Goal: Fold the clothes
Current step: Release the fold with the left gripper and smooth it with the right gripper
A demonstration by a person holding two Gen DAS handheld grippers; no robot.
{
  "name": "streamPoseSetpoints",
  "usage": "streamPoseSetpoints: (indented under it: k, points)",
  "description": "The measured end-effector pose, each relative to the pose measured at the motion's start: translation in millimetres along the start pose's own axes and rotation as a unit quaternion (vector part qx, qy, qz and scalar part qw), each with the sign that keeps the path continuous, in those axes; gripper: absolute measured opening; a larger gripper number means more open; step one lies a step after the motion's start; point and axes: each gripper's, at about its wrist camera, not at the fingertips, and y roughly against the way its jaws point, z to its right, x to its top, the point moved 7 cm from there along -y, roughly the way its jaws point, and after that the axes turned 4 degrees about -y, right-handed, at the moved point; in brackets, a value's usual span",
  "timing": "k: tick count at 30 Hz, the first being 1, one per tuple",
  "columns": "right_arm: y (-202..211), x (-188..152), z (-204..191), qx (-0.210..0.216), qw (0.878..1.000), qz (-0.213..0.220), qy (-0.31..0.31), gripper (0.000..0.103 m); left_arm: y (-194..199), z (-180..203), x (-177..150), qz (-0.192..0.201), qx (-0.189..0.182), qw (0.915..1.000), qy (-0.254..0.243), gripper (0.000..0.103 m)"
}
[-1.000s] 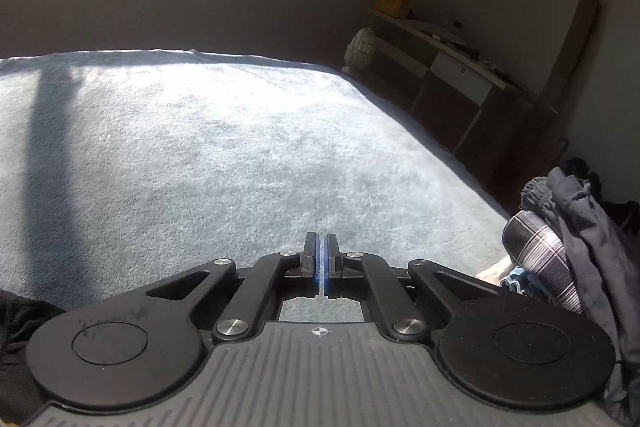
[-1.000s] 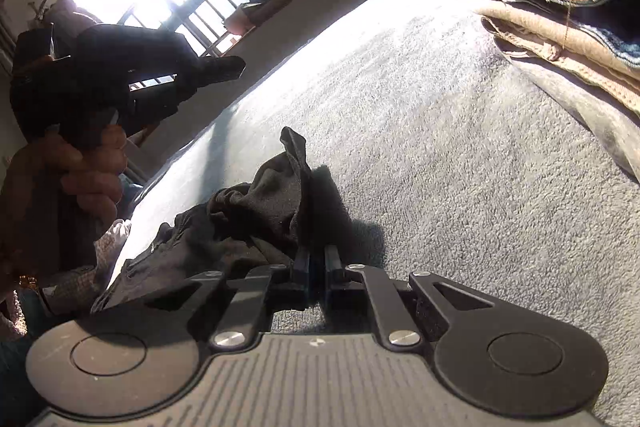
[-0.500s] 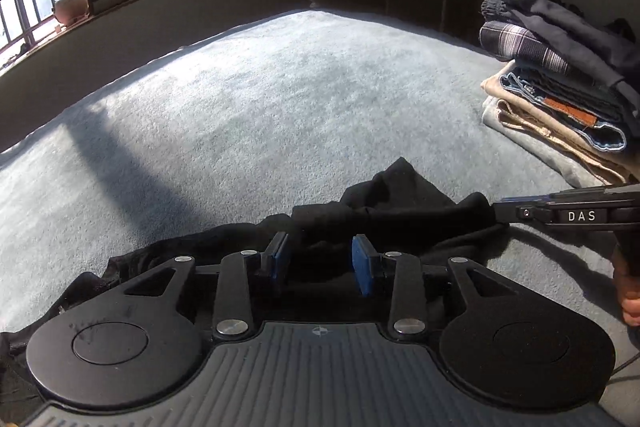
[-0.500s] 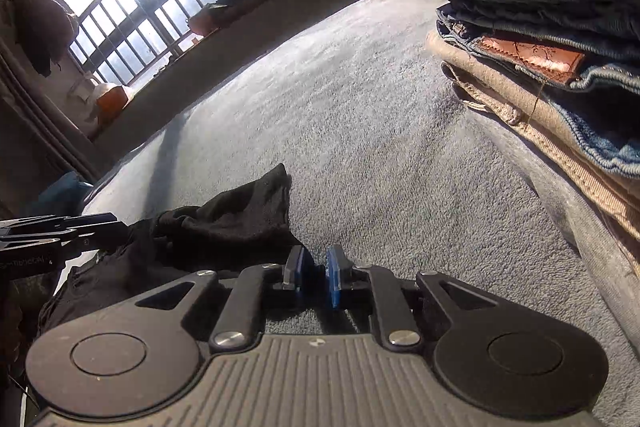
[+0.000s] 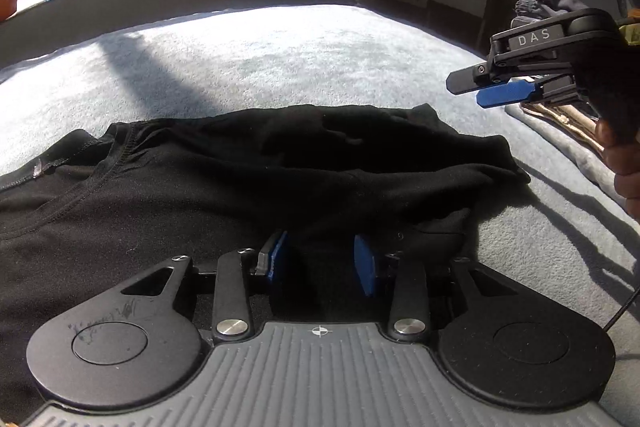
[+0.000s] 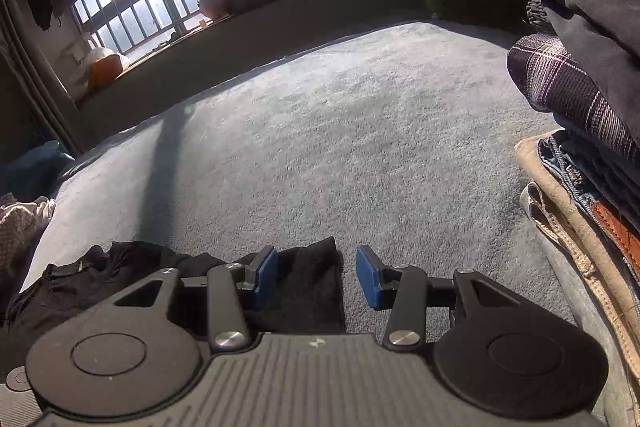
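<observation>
Left wrist view: left gripper, blue pads now spread apart, nothing clamped, low over crumpled black knit garment on grey fleece bedspread; right gripper at 2 o'clock.

Right wrist view: right gripper, formerly closed, now parted over garment corner; folded clothes stack at 3 o'clock. Judged: grasp pending, folding unstarted.

a black garment lies rumpled and spread on the grey blanket.
</observation>
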Motion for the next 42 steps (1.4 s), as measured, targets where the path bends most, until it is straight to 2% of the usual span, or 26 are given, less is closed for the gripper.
streamPoseSetpoints:
  k: [3,4,6,7,8,11,13,15,21,23,26,30,32,34,35,38,42]
  points:
    - [-33,4,10,-0.004,0.999,-0.05,-0.013,0.045,2,-1,-4,0.017,0.0,0.9999,0.002,0.038]
    - [-45,2,12,-0.002,0.997,-0.074,-0.015,0.041,2,-2,-5,0.021,-0.001,0.9998,0.004,0.038]
    - [-52,-1,8,-0.007,0.996,-0.085,0.008,0.029,2,-3,-6,0.028,-0.004,0.9996,0.009,0.038]
    - [-52,-2,3,-0.005,0.996,-0.084,0.029,0.011,2,-3,-7,0.031,-0.005,0.9994,0.012,0.038]
    - [-51,-2,-3,0.0,0.995,-0.084,0.049,0.003,3,-4,-7,0.034,-0.007,0.9993,0.014,0.039]
    - [-45,8,-15,-0.019,0.994,-0.044,0.095,0.003,3,-4,-8,0.042,-0.009,0.9989,0.018,0.039]
    - [-42,28,-10,-0.045,0.995,0.0,0.087,0.003,3,-4,-8,0.045,-0.009,0.9988,0.019,0.039]
    - [-44,41,-3,-0.057,0.995,0.023,0.073,0.003,4,-3,-8,0.045,-0.008,0.9988,0.017,0.039]
    - [-69,44,9,-0.086,0.993,0.025,0.083,0.003,4,-1,-10,0.048,-0.003,0.9988,0.01,0.039]
    - [-78,41,21,-0.107,0.992,0.018,0.067,0.003,5,-1,-11,0.05,-0.001,0.9987,0.008,0.039]
    - [-82,36,33,-0.108,0.993,0.013,0.048,0.003,5,-1,-11,0.05,0.0,0.9987,0.007,0.039]
    - [-62,41,27,-0.065,0.997,0.029,0.017,0.009,5,-2,-11,0.05,0.0,0.9987,0.006,0.039]
    - [-43,43,18,-0.055,0.997,0.044,0.02,0.02,4,-2,-11,0.05,0.001,0.9987,0.006,0.039]
    - [-21,41,5,-0.047,0.996,0.057,0.044,0.038,4,-3,-11,0.05,0.0,0.9987,0.006,0.04]
    - [-12,37,0,-0.045,0.996,0.057,0.056,0.043,4,-2,-11,0.05,0.0,0.9987,0.006,0.04]
    - [16,17,-11,-0.034,0.996,0.033,0.074,0.049,3,-3,-11,0.05,0.001,0.9987,0.005,0.04]
    - [25,-21,14,-0.028,0.999,-0.04,-0.001,0.051,3,-2,-11,0.049,0.004,0.9988,0.001,0.04]
